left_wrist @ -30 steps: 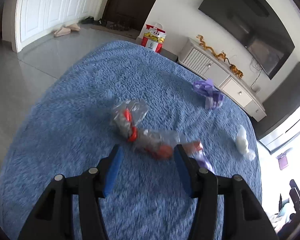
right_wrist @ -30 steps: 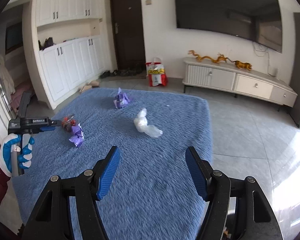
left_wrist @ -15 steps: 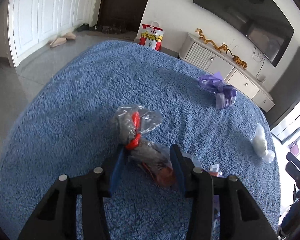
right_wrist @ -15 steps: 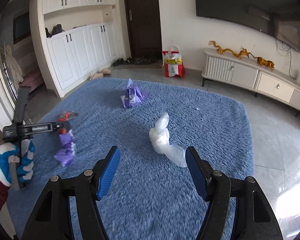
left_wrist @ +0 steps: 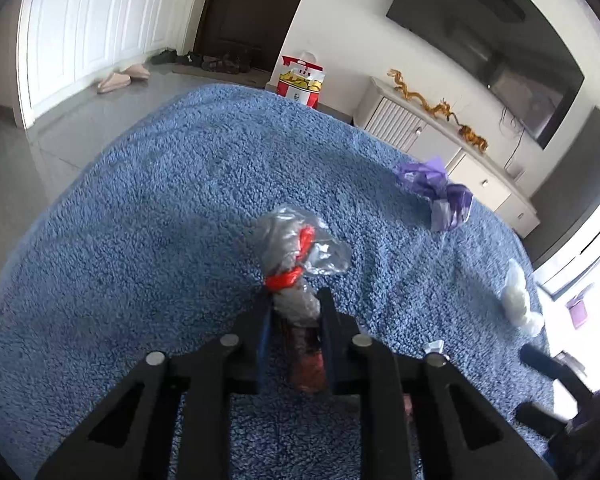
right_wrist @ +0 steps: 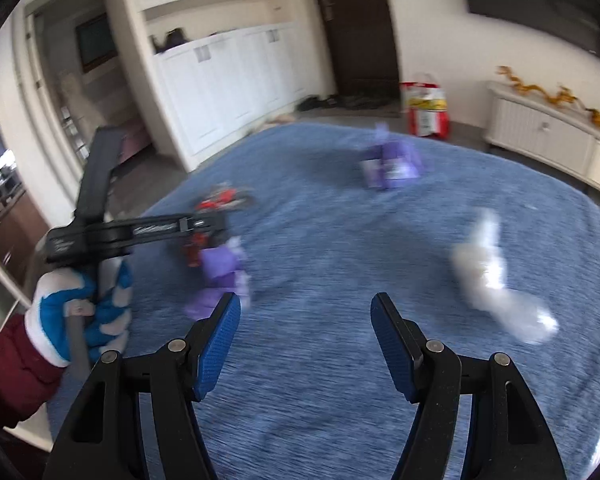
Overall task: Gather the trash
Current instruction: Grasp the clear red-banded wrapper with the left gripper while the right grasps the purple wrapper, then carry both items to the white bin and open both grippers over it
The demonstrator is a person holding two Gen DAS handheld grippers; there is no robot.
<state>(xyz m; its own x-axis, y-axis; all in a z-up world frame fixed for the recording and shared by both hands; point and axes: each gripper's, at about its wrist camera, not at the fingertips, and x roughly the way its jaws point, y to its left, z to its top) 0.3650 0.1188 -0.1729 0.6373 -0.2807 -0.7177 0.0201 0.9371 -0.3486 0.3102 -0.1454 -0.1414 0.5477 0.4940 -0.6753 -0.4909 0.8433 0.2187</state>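
Left gripper (left_wrist: 294, 312) pinched on the clear red-tied wrapper (left_wrist: 296, 256); right gripper (right_wrist: 305, 320) spread wide, carrying nothing.

I note the wrapper's long axis runs forward along my left fingers, near the rug's (left_wrist: 140, 200) left edge. A white bag (right_wrist: 496, 280) lies ahead-right of my right gripper, nearest that hand; a purple wrapper (right_wrist: 392, 160) sits toward the far edge. Bare rug between gives a free approach.

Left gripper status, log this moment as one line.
left gripper shut on clear wrapper | right gripper open, above rug | white bag ungrabbed
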